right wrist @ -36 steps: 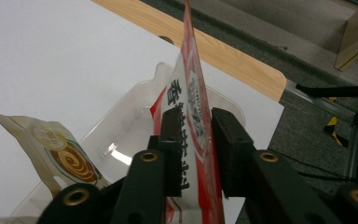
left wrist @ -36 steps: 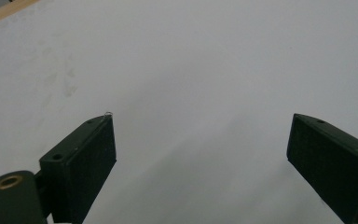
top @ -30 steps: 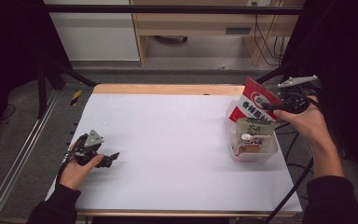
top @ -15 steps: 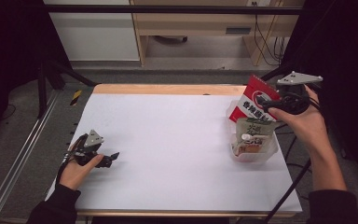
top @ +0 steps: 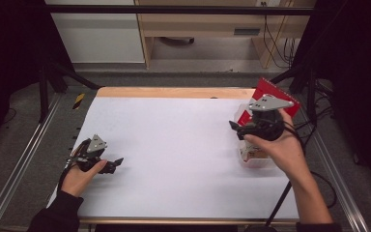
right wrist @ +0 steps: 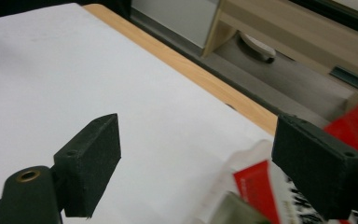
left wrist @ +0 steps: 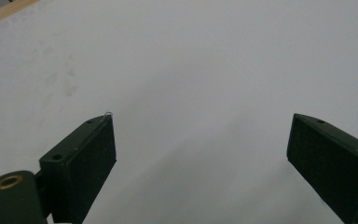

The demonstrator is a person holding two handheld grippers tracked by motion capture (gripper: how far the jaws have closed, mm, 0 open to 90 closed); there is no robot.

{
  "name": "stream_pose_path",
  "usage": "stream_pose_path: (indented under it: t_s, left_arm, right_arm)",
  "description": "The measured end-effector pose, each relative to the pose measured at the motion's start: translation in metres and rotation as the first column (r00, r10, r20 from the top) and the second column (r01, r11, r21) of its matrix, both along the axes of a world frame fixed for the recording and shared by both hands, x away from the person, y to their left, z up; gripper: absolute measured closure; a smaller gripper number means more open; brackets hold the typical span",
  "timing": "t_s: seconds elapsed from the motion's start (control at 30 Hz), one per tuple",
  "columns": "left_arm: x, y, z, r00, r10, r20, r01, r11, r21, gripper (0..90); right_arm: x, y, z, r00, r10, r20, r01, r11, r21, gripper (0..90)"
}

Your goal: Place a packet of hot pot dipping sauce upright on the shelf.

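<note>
The red snack packet [top: 263, 94] stands at the table's [top: 183, 145] three o'clock edge, mostly hidden behind the right gripper [top: 239, 129], whose jaws have just been opening, nothing between them. At eight o'clock, the left gripper [top: 116, 163] rests, jaws apart.

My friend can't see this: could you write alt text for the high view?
A person's right gripper, jaws open, hovers by a red packet at a white table's right edge. The left gripper rests open at the near left.

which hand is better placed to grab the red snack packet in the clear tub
Right. The right gripper hangs open beside the red snack packet; the left gripper rests far across the table.
</note>
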State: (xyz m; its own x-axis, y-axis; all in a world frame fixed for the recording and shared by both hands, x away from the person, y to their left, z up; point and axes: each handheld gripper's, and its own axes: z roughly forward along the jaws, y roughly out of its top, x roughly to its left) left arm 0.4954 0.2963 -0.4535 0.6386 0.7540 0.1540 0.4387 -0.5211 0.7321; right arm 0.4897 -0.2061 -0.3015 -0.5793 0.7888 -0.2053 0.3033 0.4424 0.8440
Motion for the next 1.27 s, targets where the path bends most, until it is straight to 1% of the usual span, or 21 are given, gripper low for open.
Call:
stream_pose_path:
  t_s: [0.13,0.27,0.3,0.53,0.63,0.8,0.9,1.03,1.1,1.17,1.2,1.27]
  left_arm:
    - [0.0,0.0,0.0,1.0,-0.002,0.001,0.002,1.0,-0.001,7.7]
    - [0.0,0.001,0.0,1.0,0.0,0.002,0.0,1.0,-0.001,7.7]
    - [0.0,0.001,0.0,1.0,0.001,0.003,-0.001,1.0,-0.004,7.7]
    - [0.0,0.002,0.0,1.0,0.002,0.003,-0.002,1.0,0.0,7.6]
    - [0.0,0.002,0.0,1.0,0.002,0.002,-0.002,1.0,0.0,7.5]
    - [0.0,0.002,0.0,1.0,0.002,0.003,-0.002,1.0,-0.002,7.5]
    - [0.0,0.002,0.0,1.0,0.003,0.002,-0.003,1.0,0.002,7.5]
    - [0.001,0.003,0.0,1.0,0.003,0.002,-0.003,1.0,0.003,7.4]
    - [0.001,0.003,-0.001,1.0,0.004,0.002,-0.004,1.0,0.006,7.4]
    - [0.001,0.003,-0.001,1.0,0.007,0.003,-0.007,0.9999,0.009,7.2]
    - [0.001,0.003,-0.001,1.0,0.005,0.006,-0.005,0.9999,0.011,7.0]
    - [0.001,0.002,0.0,1.0,0.003,0.008,-0.003,0.9999,0.013,6.9]
  right_arm:
    - [-0.006,0.019,-0.013,0.9997,0.026,-0.002,-0.026,0.999,0.034,14.9]
    - [-0.01,0.036,-0.029,0.999,0.044,-0.01,-0.043,0.998,0.046,14.3]
    - [-0.012,0.041,-0.034,0.9989,0.044,-0.018,-0.042,0.997,0.057,14.1]
    - [-0.019,0.066,-0.063,0.9956,0.072,-0.06,-0.068,0.995,0.07,12.7]
    - [-0.02,0.072,-0.073,0.9941,0.075,-0.079,-0.069,0.994,0.081,12.3]
    - [-0.021,0.078,-0.091,0.9929,0.052,-0.107,-0.04,0.993,0.115,11.4]
    - [-0.021,0.081,-0.101,0.9912,0.046,-0.124,-0.031,0.992,0.121,11.0]
    - [-0.023,0.084,-0.119,0.9862,0.032,-0.163,-0.009,0.99,0.138,10.1]
    - [-0.023,0.086,-0.128,0.9836,0.028,-0.178,-0.004,0.991,0.136,9.6]
    - [-0.024,0.088,-0.138,0.9814,0.023,-0.19,-0.002,0.994,0.11,8.1]
    - [-0.024,0.089,-0.142,0.9797,0.022,-0.199,-0.001,0.994,0.106,7.5]
    - [-0.026,0.089,-0.148,0.9748,0.016,-0.222,0.009,0.993,0.114,7.4]
